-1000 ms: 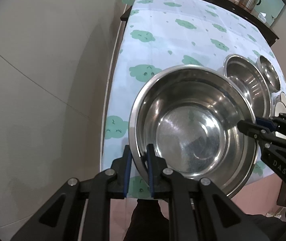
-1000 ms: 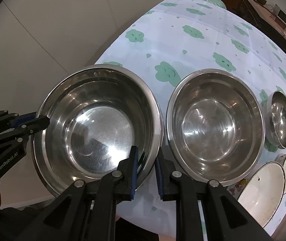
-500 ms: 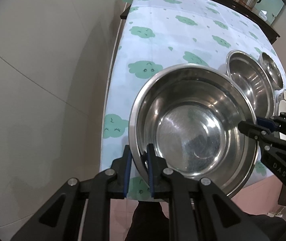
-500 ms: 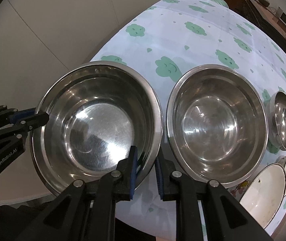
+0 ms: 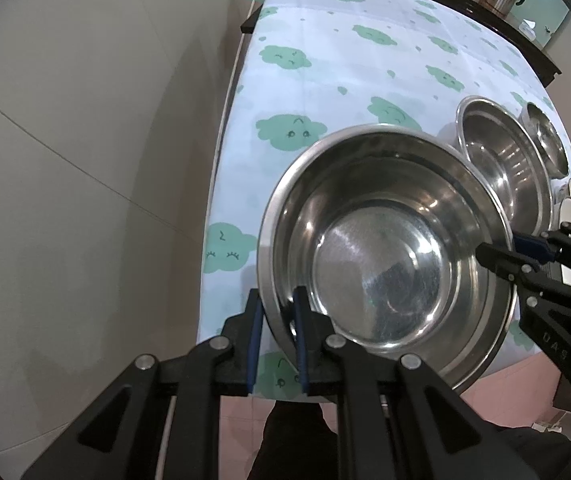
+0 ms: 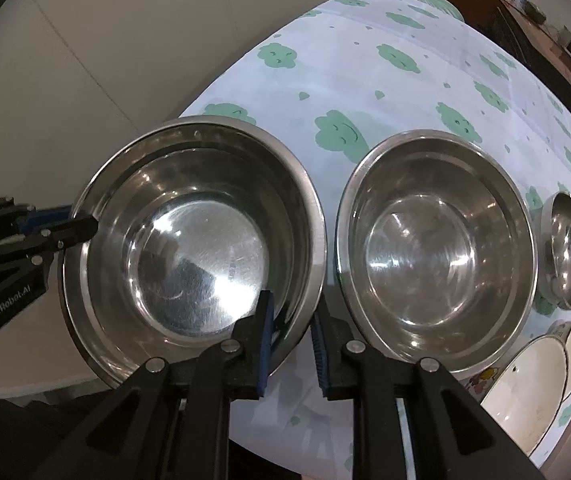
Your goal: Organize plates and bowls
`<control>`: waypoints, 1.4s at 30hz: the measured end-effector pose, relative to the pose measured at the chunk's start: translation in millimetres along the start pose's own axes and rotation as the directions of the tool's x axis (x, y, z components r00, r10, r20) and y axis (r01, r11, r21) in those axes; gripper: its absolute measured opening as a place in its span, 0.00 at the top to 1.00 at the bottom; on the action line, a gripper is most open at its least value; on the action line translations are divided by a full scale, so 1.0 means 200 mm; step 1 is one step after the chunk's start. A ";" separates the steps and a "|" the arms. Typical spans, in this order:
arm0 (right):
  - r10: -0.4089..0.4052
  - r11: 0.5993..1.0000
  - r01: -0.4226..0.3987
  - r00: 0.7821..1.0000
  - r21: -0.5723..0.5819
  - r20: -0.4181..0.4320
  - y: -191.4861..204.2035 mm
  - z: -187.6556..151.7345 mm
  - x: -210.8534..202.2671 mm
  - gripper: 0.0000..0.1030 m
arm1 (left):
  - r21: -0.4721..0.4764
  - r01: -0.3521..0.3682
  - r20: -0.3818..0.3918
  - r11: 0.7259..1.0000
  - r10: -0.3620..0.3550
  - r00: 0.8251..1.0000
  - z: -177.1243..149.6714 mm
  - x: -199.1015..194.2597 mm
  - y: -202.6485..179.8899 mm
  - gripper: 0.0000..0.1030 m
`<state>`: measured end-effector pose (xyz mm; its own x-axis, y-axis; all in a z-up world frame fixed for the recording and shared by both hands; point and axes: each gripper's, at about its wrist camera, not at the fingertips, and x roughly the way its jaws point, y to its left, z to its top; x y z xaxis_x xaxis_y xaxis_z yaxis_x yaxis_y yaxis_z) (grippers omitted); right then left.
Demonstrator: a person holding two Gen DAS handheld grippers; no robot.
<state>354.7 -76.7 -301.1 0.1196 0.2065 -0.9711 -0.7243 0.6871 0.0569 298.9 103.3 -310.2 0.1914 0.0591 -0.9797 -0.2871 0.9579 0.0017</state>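
Your left gripper [image 5: 276, 336] and right gripper [image 6: 292, 342] each pinch the rim of the big steel bowl [image 6: 193, 240], opposite sides, fingers nearly closed. It's at the table [image 6: 405, 92] corner, beside a second steel bowl [image 6: 433, 252] (small bowl [image 6: 569, 252] & plates [image 6: 525, 376] further rt).

Large bowl [image 6: 189, 236]: polished steel, glossy, finely scratched base. Second bowl [image 6: 433, 252]: same mirror-bright metal. Tablecloth [image 5: 365, 60]: smooth printed sheet. Plates [image 6: 525, 384]: glazed, cream, glossy.
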 end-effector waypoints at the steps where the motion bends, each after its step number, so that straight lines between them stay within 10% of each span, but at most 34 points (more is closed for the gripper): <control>1: 0.000 1.000 0.000 1.000 0.000 0.001 0.00 0.00 0.00 0.79 | -0.001 0.001 0.000 1.000 -0.001 1.000 0.00 0.00 0.00 0.88; 37: 0.038 0.999 -0.039 0.998 0.022 0.042 0.02 0.02 -0.05 0.67 | 0.007 0.000 0.018 1.000 0.000 1.000 0.00 -0.04 0.01 0.87; 42: 0.034 0.999 -0.035 0.998 0.028 0.054 0.01 0.03 -0.07 0.67 | 0.012 -0.010 0.021 1.000 0.009 1.000 0.02 -0.04 0.00 0.75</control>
<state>355.7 -75.0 -286.9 0.1319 0.2671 -0.9546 -0.7090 0.6984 0.0974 300.3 104.4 -301.2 0.2080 0.0738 -0.9753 -0.2777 0.9606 0.0135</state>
